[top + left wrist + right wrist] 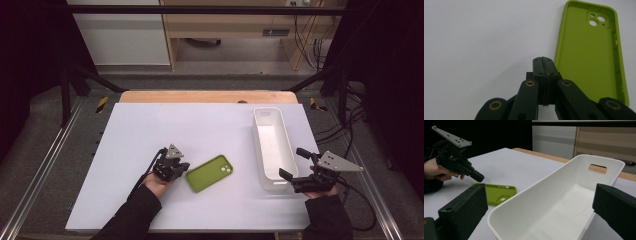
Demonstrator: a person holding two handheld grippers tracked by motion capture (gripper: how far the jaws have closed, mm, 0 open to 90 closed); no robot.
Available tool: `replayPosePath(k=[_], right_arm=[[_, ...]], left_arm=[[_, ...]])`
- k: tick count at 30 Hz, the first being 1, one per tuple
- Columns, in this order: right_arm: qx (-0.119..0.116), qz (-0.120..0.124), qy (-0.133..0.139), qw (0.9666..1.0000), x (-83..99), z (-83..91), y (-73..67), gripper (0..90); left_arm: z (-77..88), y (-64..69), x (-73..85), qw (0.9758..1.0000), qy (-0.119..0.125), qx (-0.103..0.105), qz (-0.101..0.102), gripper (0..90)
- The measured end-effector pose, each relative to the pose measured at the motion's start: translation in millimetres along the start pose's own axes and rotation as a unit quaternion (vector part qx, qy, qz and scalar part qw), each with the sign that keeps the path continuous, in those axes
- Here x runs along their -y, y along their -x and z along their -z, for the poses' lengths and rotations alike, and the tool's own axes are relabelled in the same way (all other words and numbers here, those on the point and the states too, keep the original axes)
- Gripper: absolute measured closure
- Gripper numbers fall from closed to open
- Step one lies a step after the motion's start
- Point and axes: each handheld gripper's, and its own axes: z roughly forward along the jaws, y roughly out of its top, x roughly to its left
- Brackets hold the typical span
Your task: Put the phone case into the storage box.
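The left gripper (181,168) is hovering low over the white tabletop (150,130), its fingers (537,67) pressed together with nothing between them. Just at its 3 o'clock, the green phone case (209,173) is lying open side up, camera cutout toward 2 o'clock. Farther right, the white bin (271,145) is standing lengthwise. The right gripper (295,164) is sitting at the bin's near end, fingers (465,210) spread wide, straddling that end without pressing on it.
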Motion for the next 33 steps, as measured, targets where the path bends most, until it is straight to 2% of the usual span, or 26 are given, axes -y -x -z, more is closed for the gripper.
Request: replayPosePath(k=[6,10,17,21,25,33], right_arm=[[0.001,-0.001,-0.001,1.0000,0.0,0.0,0.0,0.4],[0.000,0.001,-0.001,1.0000,0.1,-0.2,0.0,0.4],[0.000,0.001,-0.001,1.0000,0.1,-0.2,0.0,0.4],[0.001,0.000,-0.001,1.0000,0.1,-0.1,0.0,0.4],[0.000,0.000,-0.001,1.0000,0.1,-0.2,0.0,0.4],[0.000,0.000,-0.001,1.0000,0.1,-0.3,0.0,0.4]], left_arm=[[11.2,-2.9,-5.8,0.9997,0.026,0.003,0.003,83.8],[17.7,-2.1,-9.6,0.9993,0.037,0.009,0.002,75.7],[24.1,2.2,-15.9,0.9983,0.052,0.026,0.008,56.3],[27.9,5.2,-19.0,0.9981,0.060,0.017,0.004,43.1],[30.3,7.0,-21.8,0.9975,0.068,0.015,0.011,31.1],[32.4,13.1,-30.1,0.9976,0.067,0.013,0.003,9.8]])
